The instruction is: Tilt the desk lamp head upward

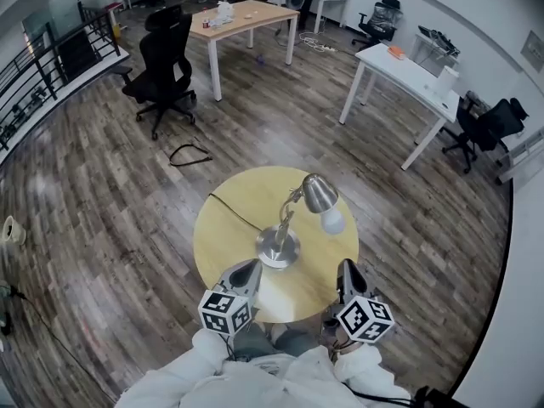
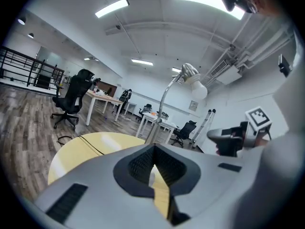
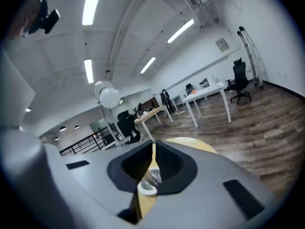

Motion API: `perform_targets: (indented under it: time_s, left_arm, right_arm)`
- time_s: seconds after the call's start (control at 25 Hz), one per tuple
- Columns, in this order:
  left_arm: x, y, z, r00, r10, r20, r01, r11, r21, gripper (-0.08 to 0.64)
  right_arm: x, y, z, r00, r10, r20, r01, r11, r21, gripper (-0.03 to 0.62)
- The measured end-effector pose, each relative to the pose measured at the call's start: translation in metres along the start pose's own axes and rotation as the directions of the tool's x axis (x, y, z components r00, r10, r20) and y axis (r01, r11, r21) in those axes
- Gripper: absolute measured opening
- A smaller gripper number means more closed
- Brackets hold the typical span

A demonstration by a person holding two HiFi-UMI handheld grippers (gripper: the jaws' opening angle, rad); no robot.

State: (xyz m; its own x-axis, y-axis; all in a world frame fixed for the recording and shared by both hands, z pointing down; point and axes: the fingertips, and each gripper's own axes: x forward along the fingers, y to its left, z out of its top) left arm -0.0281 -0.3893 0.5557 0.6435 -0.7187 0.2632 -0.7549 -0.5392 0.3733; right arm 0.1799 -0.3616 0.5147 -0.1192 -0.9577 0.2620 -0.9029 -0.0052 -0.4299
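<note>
A silver desk lamp stands on a round yellow table (image 1: 221, 236), its base (image 1: 278, 248) near the middle. The lamp head (image 1: 320, 193) tips down to the right, and its white bulb (image 1: 332, 221) points at the tabletop. My left gripper (image 1: 248, 268) is over the table's near edge, just left of the base, with its jaws together and nothing in them. My right gripper (image 1: 347, 268) is to the right of the base, below the bulb, also shut and empty. The head (image 2: 190, 72) rises ahead of the left gripper (image 2: 153, 149). The bulb (image 3: 108, 97) shows up left of the right gripper (image 3: 153, 144).
The lamp's black cord (image 1: 235, 212) runs off the table's left side. A loose black cable (image 1: 189, 154) lies on the wooden floor beyond. Farther off stand a black office chair (image 1: 163, 60), a wooden table (image 1: 246, 17) and a white desk (image 1: 408, 75).
</note>
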Motion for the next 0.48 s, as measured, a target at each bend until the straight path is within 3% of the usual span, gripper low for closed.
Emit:
perform_targets:
  time_s: [0.2, 0.48]
  left_arm:
    - [-0.003, -0.031, -0.035, 0.996, -0.009, -0.089, 0.011, 1.000, 0.012, 0.000]
    - [-0.019, -0.044, -0.057, 0.993, -0.001, -0.117, 0.005, 1.000, 0.030, 0.000]
  right_arm:
    - [0.029, 0.023, -0.082, 0.979, 0.018, -0.205, -0.034, 0.997, -0.072, 0.012]
    - [0.015, 0.052, -0.099, 0.965, 0.069, -0.251, -0.092, 0.993, -0.080, 0.012]
